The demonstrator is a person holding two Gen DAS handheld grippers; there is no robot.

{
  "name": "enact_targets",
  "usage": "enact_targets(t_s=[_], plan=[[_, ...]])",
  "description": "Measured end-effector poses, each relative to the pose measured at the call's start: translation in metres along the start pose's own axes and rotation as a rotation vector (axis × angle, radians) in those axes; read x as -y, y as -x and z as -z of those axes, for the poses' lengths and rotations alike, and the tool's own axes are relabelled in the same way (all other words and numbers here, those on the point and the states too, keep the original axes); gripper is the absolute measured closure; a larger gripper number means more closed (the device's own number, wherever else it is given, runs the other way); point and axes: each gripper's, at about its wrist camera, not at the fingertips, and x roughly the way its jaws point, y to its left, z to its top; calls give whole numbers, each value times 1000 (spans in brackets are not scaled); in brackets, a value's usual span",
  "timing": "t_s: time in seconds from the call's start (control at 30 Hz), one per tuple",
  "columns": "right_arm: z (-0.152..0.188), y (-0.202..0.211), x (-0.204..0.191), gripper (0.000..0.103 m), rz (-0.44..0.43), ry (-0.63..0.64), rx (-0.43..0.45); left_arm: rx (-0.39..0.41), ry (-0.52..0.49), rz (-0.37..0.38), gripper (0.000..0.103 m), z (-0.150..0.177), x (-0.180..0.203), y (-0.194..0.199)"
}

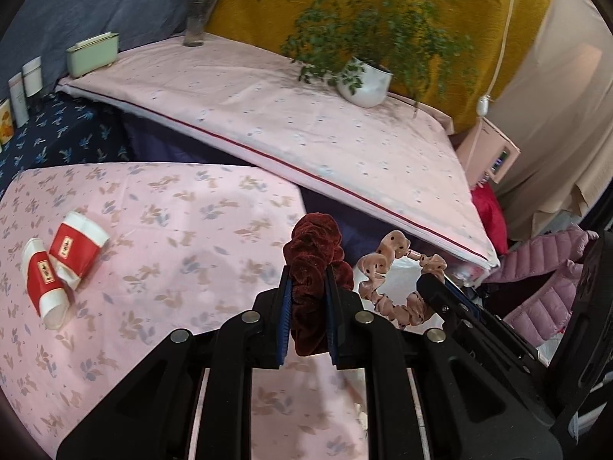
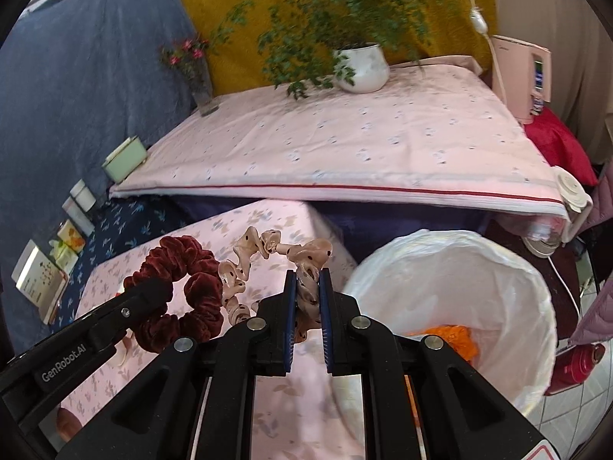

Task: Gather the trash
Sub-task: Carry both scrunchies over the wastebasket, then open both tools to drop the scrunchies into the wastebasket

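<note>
A potted plant [image 2: 360,63] in a white pot stands far on the pale quilted surface [image 2: 345,145], a glass vase of red flowers [image 2: 201,84] to its left. Boxes [image 2: 42,283] line the left edge.

- Two paper cups [image 1: 63,264] are lying on their sides, touching, on the near desk [image 1: 184,207].
- A lined bin [image 2: 452,306] is standing right of that desk.
- Behind, a potted plant [image 2: 360,65] and a vase [image 2: 203,88] are sitting on the farther desk [image 2: 345,145].
</note>
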Motion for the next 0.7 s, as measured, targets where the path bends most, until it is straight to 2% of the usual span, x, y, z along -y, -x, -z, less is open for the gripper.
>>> enact_targets(t_s=[0.43,0.7], plan=[[6,32,88,91,81,-130,35,-48,-104,116,88,20,75,-16],[16,36,121,90,111,-184,30,-89,-137,138,87,33,98,-30]])
